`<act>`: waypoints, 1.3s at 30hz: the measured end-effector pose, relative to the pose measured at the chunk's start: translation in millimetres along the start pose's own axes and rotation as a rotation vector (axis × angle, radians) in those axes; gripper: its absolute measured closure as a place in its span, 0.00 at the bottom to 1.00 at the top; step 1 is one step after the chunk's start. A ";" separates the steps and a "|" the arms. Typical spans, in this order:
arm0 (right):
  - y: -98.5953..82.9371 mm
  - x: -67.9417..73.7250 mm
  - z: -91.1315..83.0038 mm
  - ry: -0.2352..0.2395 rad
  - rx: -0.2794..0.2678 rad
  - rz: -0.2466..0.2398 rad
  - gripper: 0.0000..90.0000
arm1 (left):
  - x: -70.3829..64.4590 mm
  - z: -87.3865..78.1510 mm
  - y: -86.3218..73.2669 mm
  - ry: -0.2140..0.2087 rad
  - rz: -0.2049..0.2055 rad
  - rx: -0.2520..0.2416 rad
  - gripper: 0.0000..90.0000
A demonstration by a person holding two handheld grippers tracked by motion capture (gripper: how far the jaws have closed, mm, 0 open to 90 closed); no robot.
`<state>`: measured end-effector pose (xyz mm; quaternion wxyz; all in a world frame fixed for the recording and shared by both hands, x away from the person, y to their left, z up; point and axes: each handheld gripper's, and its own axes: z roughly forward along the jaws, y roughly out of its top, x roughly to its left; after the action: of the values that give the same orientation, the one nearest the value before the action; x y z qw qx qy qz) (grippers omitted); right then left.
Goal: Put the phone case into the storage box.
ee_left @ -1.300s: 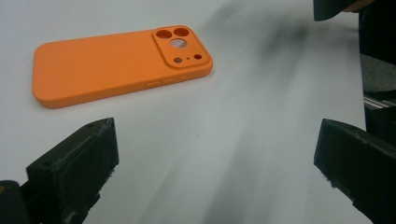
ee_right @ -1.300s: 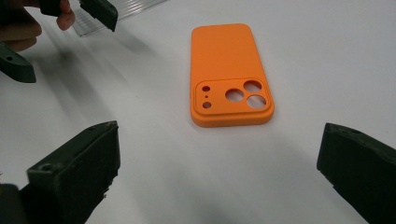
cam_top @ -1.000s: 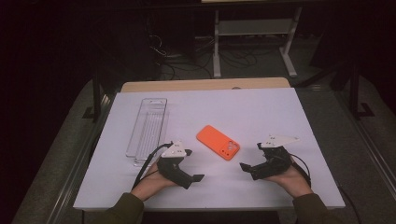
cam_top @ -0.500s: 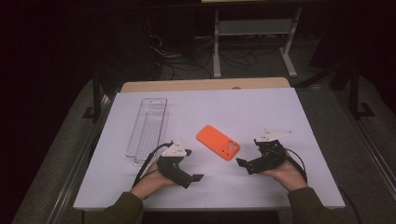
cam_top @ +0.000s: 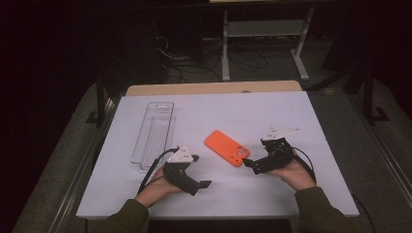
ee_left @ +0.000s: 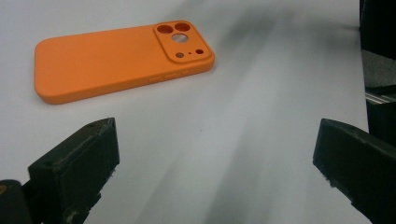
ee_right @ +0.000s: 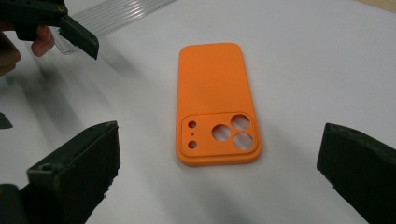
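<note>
I see the orange case [ee_right: 215, 105] lying flat on the white table [cam_top: 320, 121], just ahead between the wide open, empty jaws of my right gripper [cam_top: 253, 166], while my left gripper [cam_top: 200, 171], also wide open and empty, rests apart from it.

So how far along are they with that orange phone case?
Barely started. Nothing looks done yet: the case lies flat on the table, camera cutouts up, and the clear tray sits apart to its left. In hand: the right gripper is open and aimed at the case's cutout end; the left gripper is open too, holding nothing. Left: probably gripping the case and moving it.
</note>
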<state>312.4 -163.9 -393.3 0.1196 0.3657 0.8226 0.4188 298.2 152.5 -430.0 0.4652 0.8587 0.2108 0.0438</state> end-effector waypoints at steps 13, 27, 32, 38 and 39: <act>17.9 0.6 6.9 0.000 0.011 -0.017 0.00 | -0.9 -0.5 0.9 -0.005 -0.002 -0.009 0.00; 35.4 -2.5 14.0 -0.005 0.026 -0.032 0.00 | -1.0 -1.0 1.2 -0.009 -0.005 0.002 0.00; 44.3 -2.4 15.1 -0.005 0.031 -0.038 0.00 | -0.5 -0.3 1.3 -0.010 -0.007 -0.006 0.00; 53.8 -2.8 17.9 0.001 0.032 -0.039 0.00 | -0.1 0.1 1.7 -0.014 0.006 -0.004 0.00; 54.9 -3.5 19.0 0.004 0.026 -0.043 0.00 | -0.2 0.1 1.8 -0.014 0.006 -0.003 0.00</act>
<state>352.0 -133.9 -362.9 0.1221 0.3488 0.8358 0.4061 298.7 151.6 -428.6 0.4680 0.8588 0.2046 0.0395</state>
